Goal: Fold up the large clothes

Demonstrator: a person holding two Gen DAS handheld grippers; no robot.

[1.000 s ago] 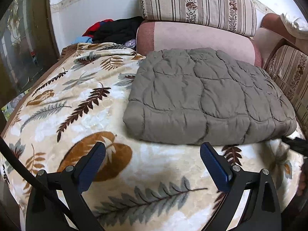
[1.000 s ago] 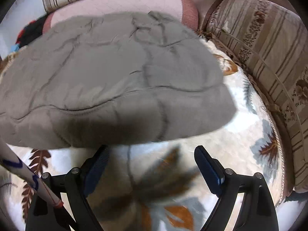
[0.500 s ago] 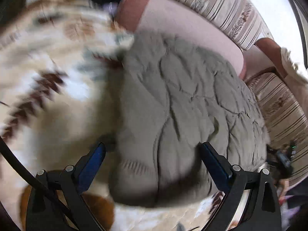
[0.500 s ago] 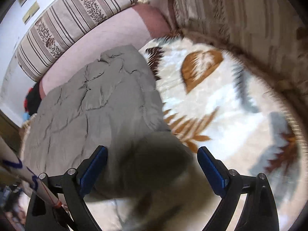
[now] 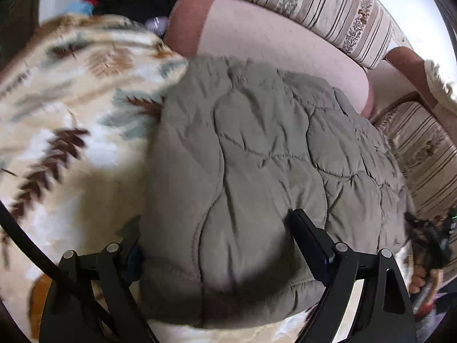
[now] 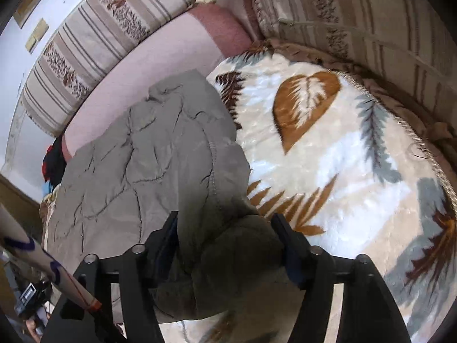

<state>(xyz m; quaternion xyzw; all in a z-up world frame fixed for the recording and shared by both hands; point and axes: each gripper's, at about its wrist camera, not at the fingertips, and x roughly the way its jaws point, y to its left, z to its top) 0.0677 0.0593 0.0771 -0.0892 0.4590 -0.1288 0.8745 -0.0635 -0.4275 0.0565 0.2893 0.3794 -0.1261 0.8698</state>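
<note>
1 quilted coat (image 5: 257, 157) | 2 grippers: L (image 5: 217, 245), R (image 6: 225, 240) closing on its corners | 1 leaf blanket (image 6: 342, 157)

No readable text for you in either view. Small black device (image 6: 28, 295) at the lower left of the right wrist view carries a white marking, too small to read. Purple marks on the pale rod (image 6: 42, 260) beside it aren't legible as letters.
</note>
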